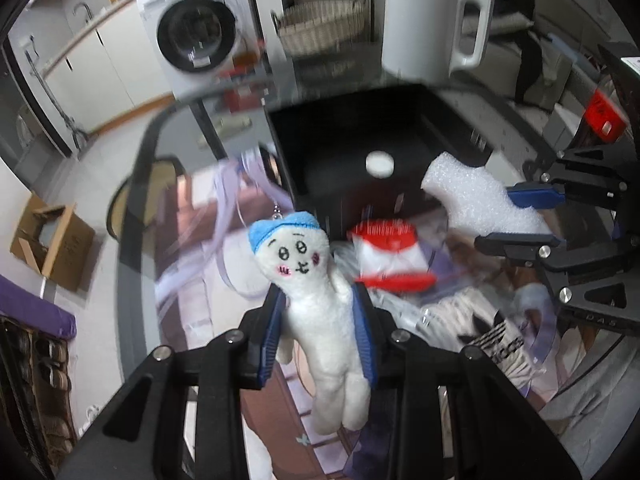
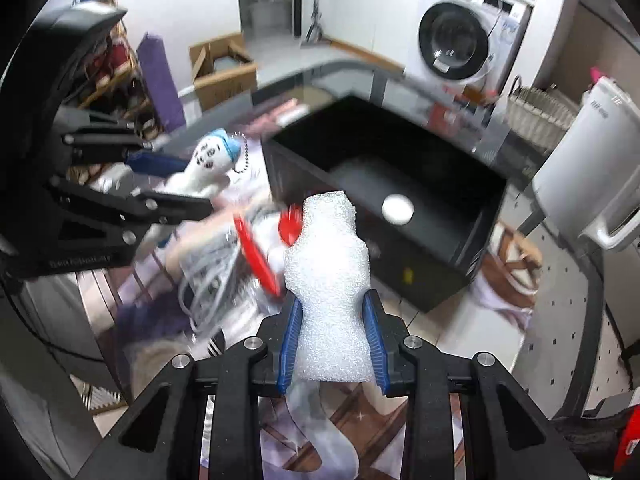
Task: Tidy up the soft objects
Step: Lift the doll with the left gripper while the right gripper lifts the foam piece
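My left gripper (image 1: 320, 316) is shut on a white plush doll (image 1: 316, 296) with a blue cap and holds it upright above the glass table; it also shows in the right wrist view (image 2: 206, 168). My right gripper (image 2: 332, 320) is shut on a white foam piece (image 2: 330, 276), which the left wrist view (image 1: 476, 196) shows at the right. A black open box (image 2: 444, 196) stands ahead with a small white round object (image 2: 397, 208) inside. A red-and-white packet (image 1: 390, 254) lies on the table between the grippers.
A white electric kettle (image 1: 430, 20) stands beyond the box. White cables (image 2: 208, 276), clear bags and a black-and-white cloth (image 1: 494, 340) clutter the glass table. A washing machine (image 1: 196, 40), a wicker basket (image 1: 320, 28) and a cardboard box (image 1: 52, 240) stand farther off.
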`<state>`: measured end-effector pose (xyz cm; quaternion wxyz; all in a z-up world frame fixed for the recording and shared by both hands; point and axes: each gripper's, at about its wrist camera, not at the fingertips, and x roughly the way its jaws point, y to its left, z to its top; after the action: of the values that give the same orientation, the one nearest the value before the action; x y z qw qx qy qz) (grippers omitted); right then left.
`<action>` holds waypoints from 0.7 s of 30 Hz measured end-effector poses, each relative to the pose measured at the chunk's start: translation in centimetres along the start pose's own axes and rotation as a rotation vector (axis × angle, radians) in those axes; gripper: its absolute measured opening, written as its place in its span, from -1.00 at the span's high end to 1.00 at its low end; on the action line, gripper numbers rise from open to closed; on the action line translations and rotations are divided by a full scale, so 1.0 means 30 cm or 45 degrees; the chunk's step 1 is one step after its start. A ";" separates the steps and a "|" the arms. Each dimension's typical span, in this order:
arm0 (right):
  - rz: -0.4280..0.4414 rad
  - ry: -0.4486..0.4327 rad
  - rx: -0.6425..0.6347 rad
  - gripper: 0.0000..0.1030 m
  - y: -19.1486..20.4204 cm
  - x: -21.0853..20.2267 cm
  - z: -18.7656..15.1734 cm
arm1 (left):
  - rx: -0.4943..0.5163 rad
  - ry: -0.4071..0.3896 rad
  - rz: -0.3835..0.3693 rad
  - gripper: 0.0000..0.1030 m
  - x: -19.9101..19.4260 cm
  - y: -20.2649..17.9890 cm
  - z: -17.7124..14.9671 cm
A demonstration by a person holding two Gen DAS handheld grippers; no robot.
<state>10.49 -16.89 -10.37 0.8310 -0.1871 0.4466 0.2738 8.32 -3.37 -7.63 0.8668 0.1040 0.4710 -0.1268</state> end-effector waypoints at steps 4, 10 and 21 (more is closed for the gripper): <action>-0.041 -0.147 0.027 0.40 0.011 -0.086 0.018 | -0.040 -0.161 0.002 0.38 -0.083 0.028 0.020; -0.097 -0.407 0.061 0.40 0.036 -0.226 0.069 | -0.097 -0.390 0.035 0.38 -0.207 0.062 0.038; -0.269 -0.902 0.104 0.40 0.114 -0.496 0.027 | -0.147 -0.756 0.083 0.38 -0.417 0.063 0.039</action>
<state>2.18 -18.05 2.40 0.9645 -0.0926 0.1201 0.2164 3.29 -0.42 3.66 0.9746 0.0281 0.2000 -0.0966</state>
